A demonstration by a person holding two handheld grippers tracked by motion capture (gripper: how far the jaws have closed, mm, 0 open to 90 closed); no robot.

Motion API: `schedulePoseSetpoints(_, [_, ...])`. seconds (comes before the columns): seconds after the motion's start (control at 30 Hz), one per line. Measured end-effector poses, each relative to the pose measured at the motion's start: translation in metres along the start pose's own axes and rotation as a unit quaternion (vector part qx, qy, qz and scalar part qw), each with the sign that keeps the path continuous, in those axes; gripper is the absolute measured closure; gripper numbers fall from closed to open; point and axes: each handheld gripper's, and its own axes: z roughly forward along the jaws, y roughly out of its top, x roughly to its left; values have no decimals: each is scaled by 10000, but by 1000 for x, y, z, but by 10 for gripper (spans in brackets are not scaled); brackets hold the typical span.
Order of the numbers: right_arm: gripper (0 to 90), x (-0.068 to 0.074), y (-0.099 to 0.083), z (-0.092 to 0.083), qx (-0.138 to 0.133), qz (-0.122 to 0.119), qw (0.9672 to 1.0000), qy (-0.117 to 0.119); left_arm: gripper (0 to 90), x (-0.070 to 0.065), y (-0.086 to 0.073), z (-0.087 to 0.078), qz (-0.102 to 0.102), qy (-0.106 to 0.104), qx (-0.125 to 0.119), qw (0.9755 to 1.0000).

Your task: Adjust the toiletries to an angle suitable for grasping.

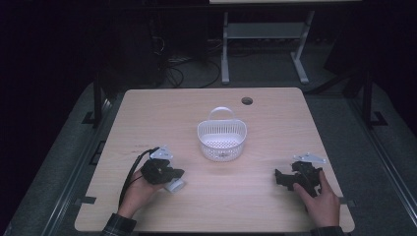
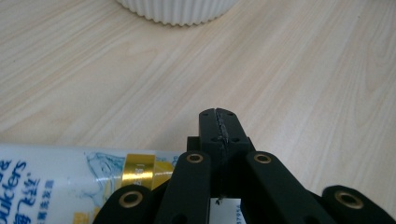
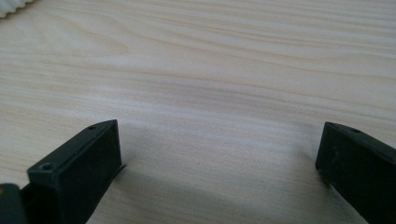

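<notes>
Your left gripper point(image 2: 218, 122) has its 2 jaws pressed flat together with nothing between them; in the left gripper view the tips meet along a thin seam. The bottle point(image 2: 70, 182), white with a gold band and blue print, lies on its side just beside and under that gripper's linkage, at about 8 o'clock from the closed tips, so it sits outside the jaws rather than in them. In the high view the bottle point(image 1: 175, 185) shows as a pale shape at 5 o'clock of the left gripper point(image 1: 169, 173), close to your left hand point(image 1: 139, 189). The basket point(image 1: 222, 139) stands upright near the table's point(image 1: 196, 211) middle, at about 1 o'clock from the bottle and well apart from it. Your right gripper point(image 3: 217, 154) rests with its jaws spread wide and empty over bare wood; in the high view it sits at 3 o'clock from the bottle, under your right hand point(image 1: 322, 199). The main risk, as I judge it, is that the closed left jaws act as a pusher: any sweep toward the bottle could roll it, since it lies on its round side, and it might run toward the near edge at 6 o'clock. You would need to open the jaws before closing on the bottle's body; gripping near the tapered end could let it squirt out. Carrying it low toward the basket could also knock the rim and tip or slide the light basket.
</notes>
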Motion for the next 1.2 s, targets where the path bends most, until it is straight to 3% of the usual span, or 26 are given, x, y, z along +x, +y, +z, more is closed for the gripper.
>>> schedulePoseSetpoints(0.33, [0, 0, 0, 0, 0, 1, 10000, 1, 898, -6, -18, -12, -48, -12, -9, 10000])
schedulePoseSetpoints(0.63, [0, 0, 0, 0, 0, 1, 10000, 1, 898, -5, -16, -19, -70, -9, -174, 9998])
schedulePoseSetpoints(0.87, [0, 0, 0, 0, 0, 1, 10000, 1, 897, 7, -18, -40, -124, 179, -442, 9988])
schedulePoseSetpoints(1.03, [0, 0, 0, 0, 0, 2, 10000, 0, 897, 18, -24, -50, -130, 414, -460, 9980])
schedulePoseSetpoints(1.2, [0, 0, 0, 0, 0, 2, 10000, 1, 897, 34, -34, -60, -346, 670, -506, 9959])
